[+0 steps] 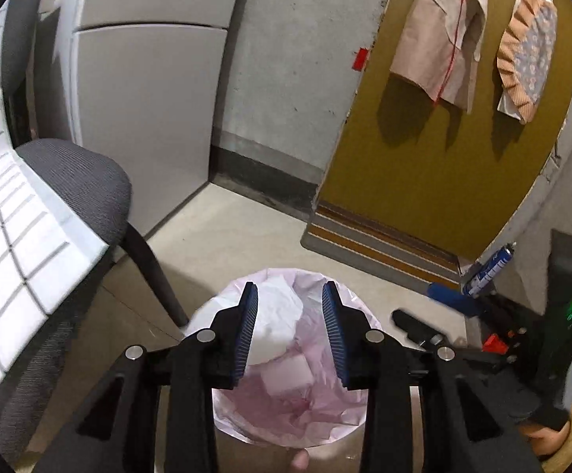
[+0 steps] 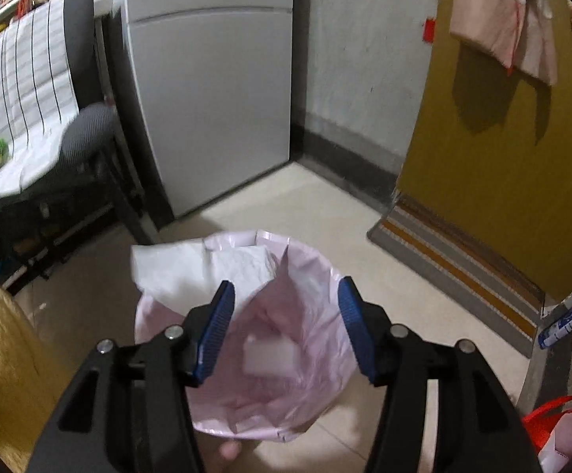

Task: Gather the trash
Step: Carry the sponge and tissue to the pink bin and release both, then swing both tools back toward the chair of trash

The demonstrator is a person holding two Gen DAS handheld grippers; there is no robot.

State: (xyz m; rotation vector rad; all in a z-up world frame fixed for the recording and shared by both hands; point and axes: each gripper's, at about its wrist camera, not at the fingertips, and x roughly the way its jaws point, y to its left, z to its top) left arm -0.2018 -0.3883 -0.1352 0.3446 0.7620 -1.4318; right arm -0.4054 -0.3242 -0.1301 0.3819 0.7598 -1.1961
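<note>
Both grippers hang above a waste bin lined with a pink bag [image 1: 286, 402], which stands on the tiled floor [image 1: 246, 220].

Left gripper [image 1: 290, 335]: the blue pads are apart with nothing between them. The bin mouth lies directly beyond and below the fingertips. Inside sit a crumpled white tissue [image 1: 280, 315], close behind the left pad, and a flat white block [image 1: 286, 372] lower down in the gap between the pads.

Right gripper [image 2: 286, 335]: the pads are spread wide and carry nothing. The pink liner [image 2: 305, 315] fills the space between and beyond them. A crumpled white sheet [image 2: 183, 272] lies over the far rim, just past the left-hand finger and partly outside the bin. The white block [image 2: 268, 356] rests low in the bag between the fingers.

Surroundings: a grey office chair [image 1: 85, 181] with a checked cloth stands beyond the left finger, a white fridge [image 2: 215, 90] stands further ahead, and a striped doormat [image 2: 455, 272] lies beyond the right finger.

Assessment: several items appear already deposited, so collection seems well advanced. The overhanging sheet probably wants pushing down. Whether more rubbish remains elsewhere cannot be told. A red-handled bag [image 2: 558, 433] lies on the floor outside the right finger. Whether it is waste cannot be told.
</note>
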